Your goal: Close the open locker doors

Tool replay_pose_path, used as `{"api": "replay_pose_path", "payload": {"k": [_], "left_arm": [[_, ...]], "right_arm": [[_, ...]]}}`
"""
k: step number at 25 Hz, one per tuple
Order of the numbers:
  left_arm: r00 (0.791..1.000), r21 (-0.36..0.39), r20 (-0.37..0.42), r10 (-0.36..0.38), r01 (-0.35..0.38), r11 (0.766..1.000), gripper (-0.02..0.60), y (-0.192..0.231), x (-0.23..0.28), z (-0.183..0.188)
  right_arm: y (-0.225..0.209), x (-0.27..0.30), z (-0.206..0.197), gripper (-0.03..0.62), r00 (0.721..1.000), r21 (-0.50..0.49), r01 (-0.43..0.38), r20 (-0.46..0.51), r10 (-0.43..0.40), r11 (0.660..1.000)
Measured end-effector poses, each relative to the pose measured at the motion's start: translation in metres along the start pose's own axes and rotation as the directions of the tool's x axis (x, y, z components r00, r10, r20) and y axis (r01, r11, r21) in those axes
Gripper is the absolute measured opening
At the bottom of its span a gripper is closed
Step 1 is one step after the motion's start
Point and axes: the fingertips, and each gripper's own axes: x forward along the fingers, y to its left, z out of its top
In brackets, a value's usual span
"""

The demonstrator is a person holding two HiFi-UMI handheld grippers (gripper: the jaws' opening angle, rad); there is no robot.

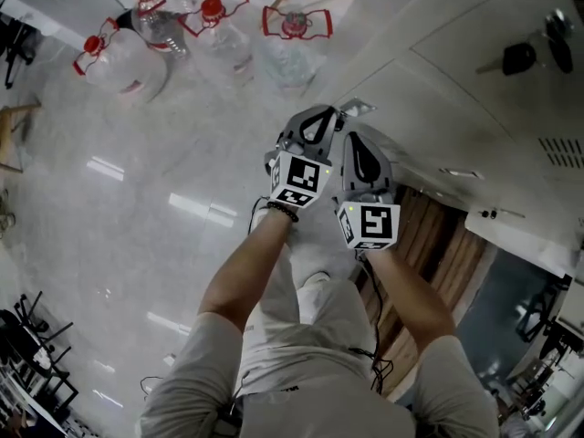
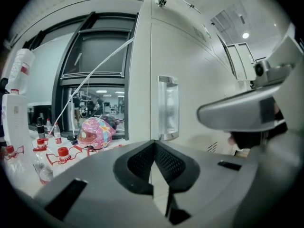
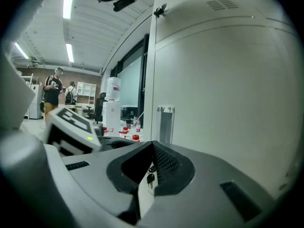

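Observation:
A white locker door (image 1: 429,108) runs along the right of the head view, with a wood-coloured opening (image 1: 438,245) below it. My left gripper (image 1: 315,117) and right gripper (image 1: 354,140) sit side by side at the door's near corner; contact cannot be told. In the left gripper view the left gripper (image 2: 154,148) is shut with nothing held, and the door (image 2: 190,80) with its clear label holder (image 2: 168,108) stands just ahead. The right gripper (image 3: 152,148) is also shut and empty, facing the door face (image 3: 223,80). A small key (image 3: 150,177) shows beyond its pads.
Several water bottles with red handles (image 1: 137,53) lie on the pale floor at the far left. A pink helmet (image 2: 95,132) and a water dispenser (image 2: 14,108) stand by the window. A key (image 1: 518,59) hangs in another locker. People (image 3: 52,91) stand far off.

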Motion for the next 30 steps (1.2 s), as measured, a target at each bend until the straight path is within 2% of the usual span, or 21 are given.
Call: {"api": "replay_pose_path", "payload": {"k": [2,6,8,11,14,17,20,23,26,28,30], "left_arm": [[0.999,0.023,-0.032,-0.005,0.006,1.000,0.005,0.001,-0.002,0.001],[0.993,0.045,-0.115,-0.017,0.023,0.999,0.005,-0.002,-0.040,0.017],[0.991,0.037,-0.130,-0.023,0.028,0.999,0.005,-0.012,-0.066,0.039],[0.995,0.035,-0.098,-0.028,0.032,0.999,0.005,-0.037,-0.093,0.093],[0.996,0.047,-0.071,-0.044,0.047,0.998,0.005,-0.088,-0.098,0.142],[0.996,0.018,-0.058,-0.066,0.067,0.998,0.005,-0.161,-0.087,0.177],[0.986,0.023,-0.015,-0.166,0.166,0.986,0.005,-0.244,-0.054,0.219],[0.951,0.049,0.037,-0.308,0.306,0.951,0.005,-0.350,-0.015,0.268],[0.898,0.064,0.075,-0.433,0.429,0.901,0.005,-0.466,0.010,0.305],[0.854,0.071,0.093,-0.512,0.508,0.859,0.005,-0.542,0.020,0.323],[0.788,0.089,0.108,-0.606,0.599,0.796,0.005,-0.619,0.023,0.343]], "right_arm": [[-0.003,-0.032,0.009,0.011,1.000,0.020,-0.005,-0.005,0.005,1.000],[-0.040,-0.107,0.044,0.011,0.997,0.112,0.066,-0.053,-0.060,0.992],[-0.060,-0.145,0.070,0.011,0.995,0.139,0.093,-0.046,-0.088,0.986],[-0.089,-0.190,0.110,0.011,0.993,0.139,0.118,0.002,-0.119,0.983],[-0.131,-0.233,0.138,0.011,0.986,0.157,0.152,0.049,-0.161,0.976],[-0.177,-0.286,0.153,0.011,0.977,0.178,0.178,0.087,-0.196,0.968],[-0.228,-0.343,0.156,0.011,0.953,0.185,0.262,0.108,-0.285,0.947],[-0.296,-0.416,0.150,0.011,0.902,0.223,0.387,0.110,-0.417,0.895],[-0.360,-0.500,0.141,0.011,0.839,0.246,0.495,0.114,-0.532,0.833],[-0.397,-0.559,0.136,0.011,0.789,0.253,0.564,0.119,-0.603,0.787],[-0.427,-0.620,0.130,0.011,0.727,0.257,0.638,0.111,-0.678,0.726]]}}
